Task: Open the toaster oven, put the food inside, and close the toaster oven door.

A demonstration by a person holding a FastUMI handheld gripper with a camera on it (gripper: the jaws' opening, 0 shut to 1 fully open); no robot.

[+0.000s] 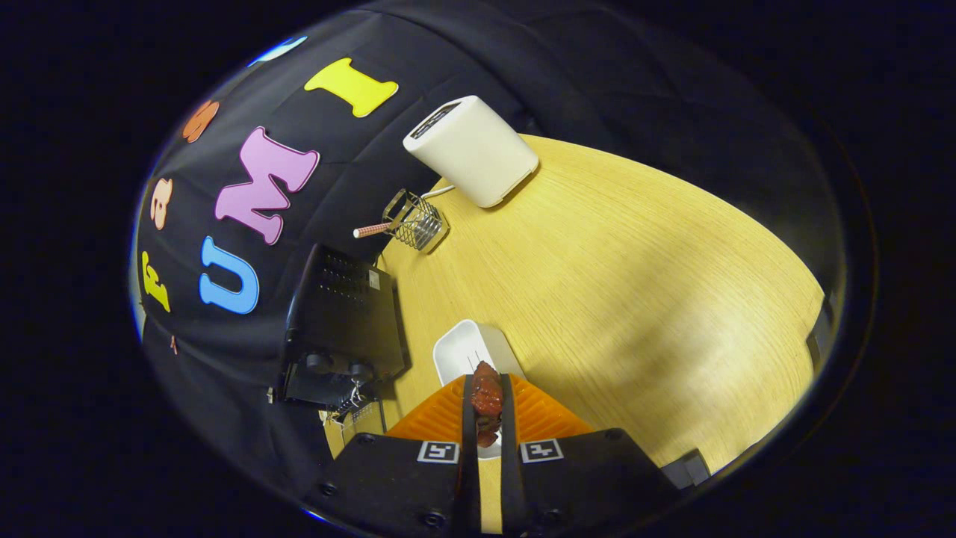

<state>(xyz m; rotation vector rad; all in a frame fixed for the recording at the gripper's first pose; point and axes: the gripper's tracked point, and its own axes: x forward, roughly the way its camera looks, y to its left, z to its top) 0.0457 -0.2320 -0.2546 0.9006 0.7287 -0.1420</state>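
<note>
Both jaws pinch food (486, 396) — toaster oven (340, 329) beside.

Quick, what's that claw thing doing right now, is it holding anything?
Gripper: shut on the piece of food, held above the white tray.

I see a pale wood-grain tabletop (635, 284) with a matt finish. The glossy reddish-brown food piece (486, 396) looks glazed. The white dish (467, 345) seems smooth plastic; the black toaster oven (343, 321) matt metal; the holder (418, 220) thin wire.
</note>
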